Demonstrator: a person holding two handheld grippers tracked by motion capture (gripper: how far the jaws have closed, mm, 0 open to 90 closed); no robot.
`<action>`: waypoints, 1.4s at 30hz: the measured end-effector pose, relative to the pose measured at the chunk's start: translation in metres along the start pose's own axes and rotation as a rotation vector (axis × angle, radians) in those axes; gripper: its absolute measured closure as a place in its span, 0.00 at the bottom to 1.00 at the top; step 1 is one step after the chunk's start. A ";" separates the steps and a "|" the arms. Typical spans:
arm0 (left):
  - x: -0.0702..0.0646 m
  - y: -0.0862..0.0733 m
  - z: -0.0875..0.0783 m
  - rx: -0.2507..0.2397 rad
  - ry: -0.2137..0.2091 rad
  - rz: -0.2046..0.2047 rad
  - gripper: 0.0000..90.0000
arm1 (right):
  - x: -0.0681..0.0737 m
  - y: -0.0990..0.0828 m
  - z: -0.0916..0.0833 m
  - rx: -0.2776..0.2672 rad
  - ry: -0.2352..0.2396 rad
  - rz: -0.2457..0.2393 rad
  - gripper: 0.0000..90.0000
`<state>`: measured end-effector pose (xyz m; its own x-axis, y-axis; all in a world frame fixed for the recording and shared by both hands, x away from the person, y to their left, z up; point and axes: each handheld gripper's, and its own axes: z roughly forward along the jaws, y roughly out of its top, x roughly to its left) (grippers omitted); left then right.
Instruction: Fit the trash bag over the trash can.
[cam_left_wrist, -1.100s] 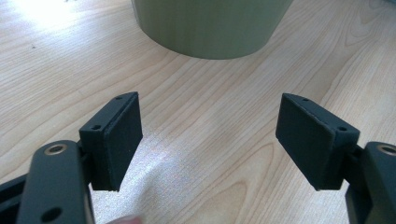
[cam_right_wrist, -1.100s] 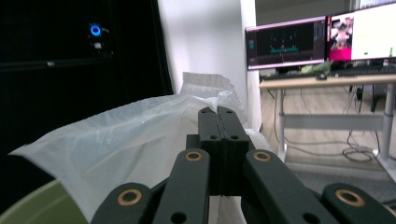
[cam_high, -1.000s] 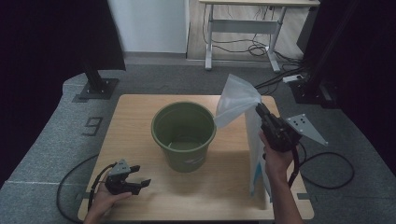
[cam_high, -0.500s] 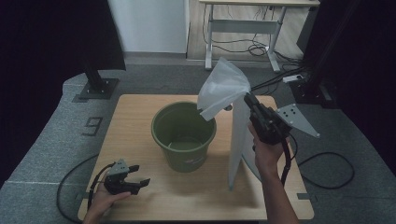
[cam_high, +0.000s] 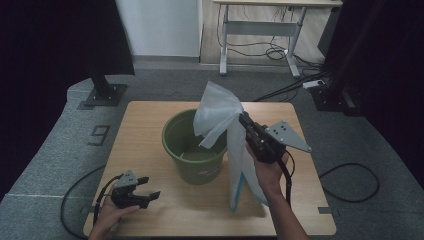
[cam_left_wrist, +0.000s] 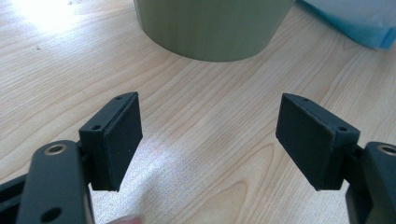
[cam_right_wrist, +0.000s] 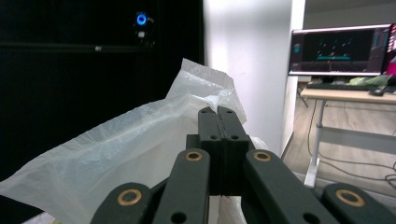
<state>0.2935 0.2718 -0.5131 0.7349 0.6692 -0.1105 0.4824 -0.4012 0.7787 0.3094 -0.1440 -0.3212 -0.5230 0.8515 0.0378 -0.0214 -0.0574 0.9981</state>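
Left gripper (cam_high: 146, 195) resting on table (cam_high: 150, 125), jaws wide, empty. Green bucket (cam_high: 192, 150) at centre. Right gripper (cam_high: 243, 120) clamped on white plastic bag (cam_high: 235, 150), hanging at bucket's right rim. Step: lining bucket. Next: spreading bag mouth over rim.

White translucent plastic bag (cam_high: 220, 117), hanging upright above the table, top flopped over the rim of the green bucket (cam_high: 192, 150), bottom touching wood.
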 end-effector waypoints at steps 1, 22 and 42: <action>0.000 0.000 0.000 0.000 -0.001 0.000 0.25 | 0.002 -0.004 0.001 0.011 0.006 -0.001 0.99; 0.000 0.000 0.000 0.003 0.000 0.001 0.25 | 0.037 -0.078 0.013 0.201 0.138 -0.060 0.98; -0.001 -0.001 0.003 0.018 -0.008 0.007 0.25 | 0.049 -0.067 -0.019 0.132 0.106 -0.035 0.46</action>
<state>0.2937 0.2693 -0.5156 0.7422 0.6611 -0.1101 0.4854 -0.4170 0.7685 0.2687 -0.1086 -0.3873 -0.6113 0.7914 0.0048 0.0673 0.0459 0.9967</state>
